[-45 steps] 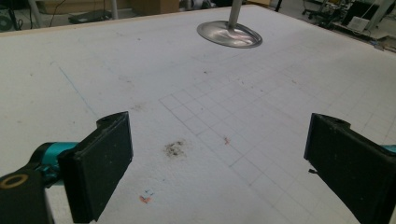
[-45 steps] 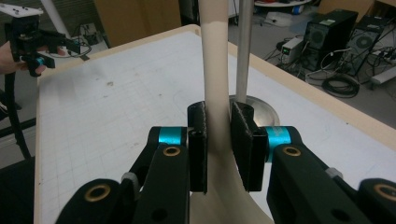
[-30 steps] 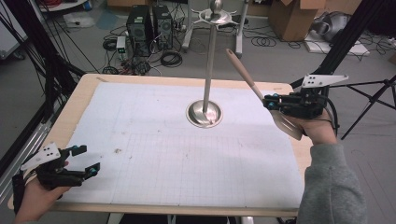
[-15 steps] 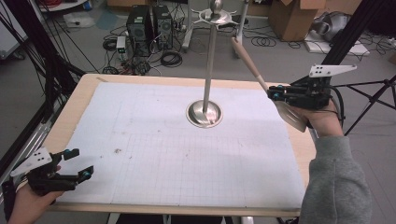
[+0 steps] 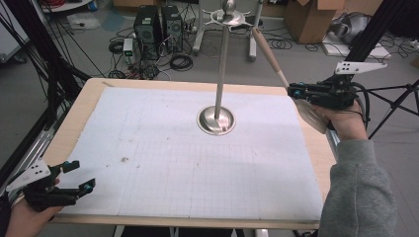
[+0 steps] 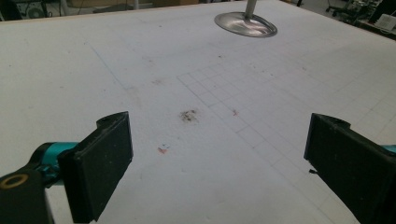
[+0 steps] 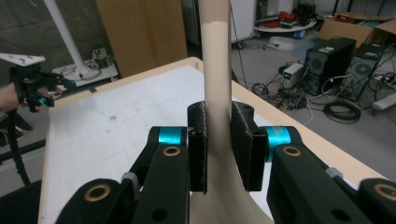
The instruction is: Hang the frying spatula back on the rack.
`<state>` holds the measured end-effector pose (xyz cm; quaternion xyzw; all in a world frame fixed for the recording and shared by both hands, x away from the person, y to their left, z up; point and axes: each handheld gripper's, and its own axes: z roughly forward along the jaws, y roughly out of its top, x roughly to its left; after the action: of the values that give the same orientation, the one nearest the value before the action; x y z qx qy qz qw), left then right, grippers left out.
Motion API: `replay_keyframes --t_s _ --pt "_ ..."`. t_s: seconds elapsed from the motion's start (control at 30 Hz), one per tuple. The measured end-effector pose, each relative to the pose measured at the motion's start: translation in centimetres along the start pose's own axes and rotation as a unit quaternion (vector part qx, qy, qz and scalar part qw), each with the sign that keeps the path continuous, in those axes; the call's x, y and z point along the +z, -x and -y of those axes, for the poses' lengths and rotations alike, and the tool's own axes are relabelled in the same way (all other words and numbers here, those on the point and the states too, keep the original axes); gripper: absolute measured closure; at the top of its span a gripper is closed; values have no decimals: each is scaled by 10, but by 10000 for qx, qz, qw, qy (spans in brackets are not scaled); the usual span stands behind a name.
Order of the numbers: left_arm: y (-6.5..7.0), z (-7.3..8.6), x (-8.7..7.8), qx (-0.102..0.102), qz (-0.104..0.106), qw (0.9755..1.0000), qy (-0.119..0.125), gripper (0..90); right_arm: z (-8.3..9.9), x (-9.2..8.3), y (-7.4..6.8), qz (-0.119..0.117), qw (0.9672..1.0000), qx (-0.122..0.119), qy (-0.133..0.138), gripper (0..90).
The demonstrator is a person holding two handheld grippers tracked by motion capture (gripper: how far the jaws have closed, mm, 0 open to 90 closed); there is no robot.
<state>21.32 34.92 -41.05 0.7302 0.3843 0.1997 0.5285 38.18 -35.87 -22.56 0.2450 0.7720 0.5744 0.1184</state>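
A metal stand (image 5: 221,64) rises from a round base (image 5: 216,120) at the middle of the table, its hooked top (image 5: 228,15) high up. My right gripper (image 5: 292,91) is shut on the neck of a beige spatula (image 5: 267,49), held in the air past the table's right edge. The handle slants up and left toward the stand's top, and the blade (image 5: 311,114) hangs below my hand. In the right gripper view both pads clamp the spatula (image 7: 217,60). My left gripper (image 5: 81,175) is open and holds nothing at the near left corner; the base (image 6: 246,24) lies far ahead of it.
A white gridded sheet (image 5: 188,163) covers the wooden table. Computer towers (image 5: 158,24) and cables lie on the floor behind. Cardboard boxes (image 5: 309,17) stand at the back right and a black tripod (image 5: 390,94) at the right.
My right hand has lifted the spatula and tipped it more upright, bringing the handle's end closer to the stand's top. My left hand has drifted slightly toward the near left corner.
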Motion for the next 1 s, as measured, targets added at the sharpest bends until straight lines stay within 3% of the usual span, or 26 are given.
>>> replay_keyframes --t_s 0.53,1.0 --pt "1 3 -5 -32 -50 10000 4 82 -7 2 8 14 9997 200 123 771" --pt "2 2 -5 -12 -24 10000 38 82 -7 8 10 11 9996 285 63 771"
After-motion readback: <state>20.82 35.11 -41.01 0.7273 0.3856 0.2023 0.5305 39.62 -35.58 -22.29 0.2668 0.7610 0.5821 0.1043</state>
